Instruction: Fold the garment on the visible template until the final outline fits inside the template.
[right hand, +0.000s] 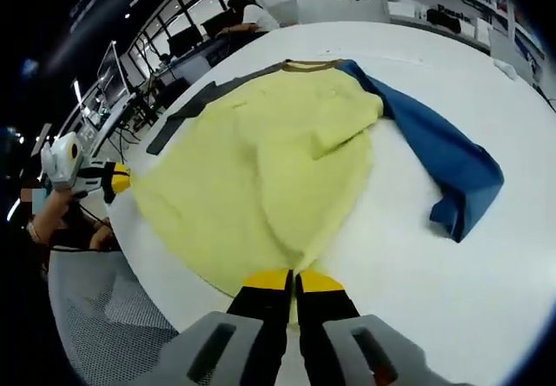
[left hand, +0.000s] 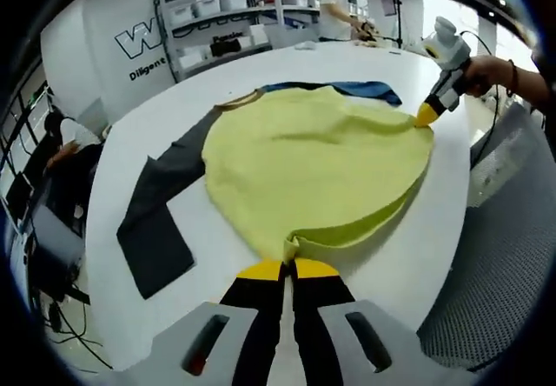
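Observation:
A garment with a yellow body (left hand: 313, 164) lies spread on the white table (left hand: 130, 134). Its dark grey sleeve (left hand: 156, 225) stretches out to one side and its blue sleeve (right hand: 439, 156) to the other, with the brown collar (right hand: 308, 64) at the far end. My left gripper (left hand: 288, 269) is shut on one corner of the yellow hem at the near table edge. My right gripper (right hand: 294, 279) is shut on the other hem corner. Each gripper shows in the other's view, the right gripper (left hand: 426, 115) and the left gripper (right hand: 122, 179), both pinching the hem.
The white table's (right hand: 452, 273) rounded edge runs just below both grippers. A grey mesh chair (left hand: 504, 264) stands close by it. Shelves with boxes (left hand: 217, 21) line the back wall. A person (left hand: 334, 8) stands at the far end and another sits at desks (right hand: 243, 16).

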### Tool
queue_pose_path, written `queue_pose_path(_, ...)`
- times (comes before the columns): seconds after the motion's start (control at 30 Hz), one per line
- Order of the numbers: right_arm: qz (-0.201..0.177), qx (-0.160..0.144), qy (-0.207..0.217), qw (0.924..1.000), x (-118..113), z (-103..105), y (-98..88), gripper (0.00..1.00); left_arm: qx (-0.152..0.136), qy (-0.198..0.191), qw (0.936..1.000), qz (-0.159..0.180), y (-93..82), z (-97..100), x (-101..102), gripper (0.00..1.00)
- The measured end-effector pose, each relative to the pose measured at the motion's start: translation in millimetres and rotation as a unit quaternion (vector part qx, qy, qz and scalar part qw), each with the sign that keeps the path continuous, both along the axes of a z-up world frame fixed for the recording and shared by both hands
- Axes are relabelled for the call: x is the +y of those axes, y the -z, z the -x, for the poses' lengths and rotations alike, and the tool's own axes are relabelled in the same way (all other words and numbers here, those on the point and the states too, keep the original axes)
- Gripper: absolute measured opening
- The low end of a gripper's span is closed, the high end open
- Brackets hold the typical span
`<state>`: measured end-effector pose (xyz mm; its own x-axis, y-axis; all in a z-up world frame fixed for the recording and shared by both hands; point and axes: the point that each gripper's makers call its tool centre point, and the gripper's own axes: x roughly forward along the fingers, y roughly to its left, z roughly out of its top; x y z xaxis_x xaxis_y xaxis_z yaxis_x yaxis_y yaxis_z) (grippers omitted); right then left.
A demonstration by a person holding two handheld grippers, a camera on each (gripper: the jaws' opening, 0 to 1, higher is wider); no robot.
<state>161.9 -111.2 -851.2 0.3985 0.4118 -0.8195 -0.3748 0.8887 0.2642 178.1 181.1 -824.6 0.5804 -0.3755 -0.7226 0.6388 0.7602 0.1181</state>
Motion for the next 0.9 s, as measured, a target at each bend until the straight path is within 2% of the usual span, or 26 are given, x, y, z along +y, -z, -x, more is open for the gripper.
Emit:
queue_pose_path(0.47, 0.031, 0.000, -0.018, 0.9993, 5, 7, 13.2, 0.00, 0.000, -0.013, 0.9999, -0.005, 9.8, 6.7, 8, 0.06)
queue_pose_path(0.77, 0.035, -0.002, -0.015, 0.9993, 5, 8, 12.9, 0.00, -0.001, -0.021, 0.9998, -0.007, 13.0, 9.6, 9, 0.06)
queue_pose_path(0.9, 0.021, -0.013, -0.017, 0.9996, 7, 7, 7.4, 0.00, -0.002, -0.023, 0.9997, -0.005, 13.0, 7.7, 10, 0.06)
